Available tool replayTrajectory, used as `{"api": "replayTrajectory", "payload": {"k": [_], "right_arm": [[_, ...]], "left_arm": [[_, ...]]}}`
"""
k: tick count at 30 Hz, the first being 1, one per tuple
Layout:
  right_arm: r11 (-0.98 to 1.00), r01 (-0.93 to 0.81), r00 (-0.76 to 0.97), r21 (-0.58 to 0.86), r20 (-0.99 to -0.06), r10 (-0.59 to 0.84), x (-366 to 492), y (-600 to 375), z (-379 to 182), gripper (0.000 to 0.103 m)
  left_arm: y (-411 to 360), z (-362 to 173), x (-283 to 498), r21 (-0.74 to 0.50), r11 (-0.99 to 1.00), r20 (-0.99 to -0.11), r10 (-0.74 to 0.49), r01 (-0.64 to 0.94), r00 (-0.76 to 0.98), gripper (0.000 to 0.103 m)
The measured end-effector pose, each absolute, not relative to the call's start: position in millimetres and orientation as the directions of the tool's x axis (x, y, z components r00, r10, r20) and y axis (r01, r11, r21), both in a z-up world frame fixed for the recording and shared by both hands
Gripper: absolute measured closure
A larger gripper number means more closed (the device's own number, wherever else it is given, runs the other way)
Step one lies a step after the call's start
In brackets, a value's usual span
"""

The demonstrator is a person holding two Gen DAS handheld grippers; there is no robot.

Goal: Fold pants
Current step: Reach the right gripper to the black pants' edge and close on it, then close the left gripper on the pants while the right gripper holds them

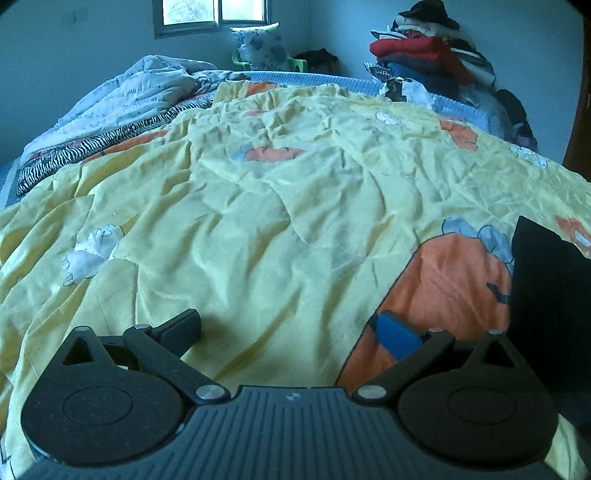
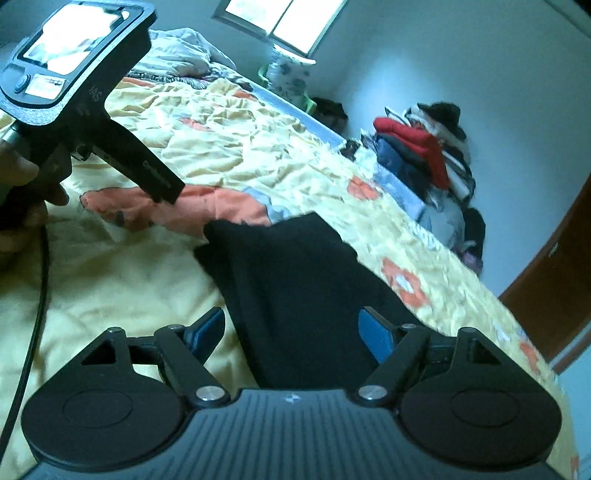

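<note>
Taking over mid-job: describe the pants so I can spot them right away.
Find the bed with the yellow quilt printed with orange patches. The pants lie flat on its near side, between the open right gripper fingers. They are the only plain black cloth on the quilt.

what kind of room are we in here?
A bedroom, most likely. A bed under a yellow quilt fills both views, a crumpled white duvet lies at its far side, a heap of clothes is piled against the wall, and a window sits behind.
</note>
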State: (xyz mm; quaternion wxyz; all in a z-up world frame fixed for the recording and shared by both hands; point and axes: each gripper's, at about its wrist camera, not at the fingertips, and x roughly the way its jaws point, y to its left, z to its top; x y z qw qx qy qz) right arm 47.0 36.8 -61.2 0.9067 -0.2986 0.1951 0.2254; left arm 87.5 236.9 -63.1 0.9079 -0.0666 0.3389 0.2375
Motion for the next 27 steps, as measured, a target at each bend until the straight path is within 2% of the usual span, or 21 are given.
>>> {"api": "replayTrajectory", "payload": {"k": [2,4,5,6,10,12,24,27], "right_arm": [[0.709,-0.534,0.821,-0.46,-0.482,0.306,49.8,43.9,-64.7,0.025],[0.683,-0.553,0.815,-0.477,-0.479,0.325,50.9,52.7,-68.3,0.045],[0.672,-0.555,0.816,-0.489,-0.476,0.328,52.2,56.0,-69.3,0.06],[0.663,-0.555,0.818,-0.502,-0.472,0.328,54.3,59.8,-69.8,0.066],[0.619,-0.57,0.812,-0.541,-0.488,0.321,61.8,69.9,-75.1,0.074],[0.616,-0.587,0.798,-0.526,-0.506,0.328,61.8,69.9,-78.2,0.093],[0.612,-0.584,0.798,-0.533,-0.514,0.314,53.0,65.7,-78.1,0.095],[0.61,-0.561,0.819,-0.559,-0.479,0.315,48.6,67.1,-79.6,0.094]], "left_arm": [[232.9,-63.0,86.7,0.06,0.879,-0.636,0.399,-0.473,0.66,0.0],[228.4,-64.2,86.7,0.08,0.879,-0.627,0.411,-0.47,0.662,0.0],[226.0,-64.7,87.4,0.087,0.879,-0.624,0.415,-0.469,0.662,0.0],[224.7,-65.0,88.1,0.093,0.879,-0.621,0.419,-0.468,0.662,0.0],[221.8,-65.2,90.7,0.114,0.879,-0.613,0.429,-0.464,0.663,0.0],[220.8,-65.2,90.6,0.121,0.879,-0.61,0.433,-0.462,0.664,0.0],[219.9,-65.4,90.1,0.121,0.88,-0.611,0.431,-0.459,0.664,0.0],[220.7,-65.4,90.2,0.118,0.881,-0.612,0.428,-0.459,0.665,0.0]]}}
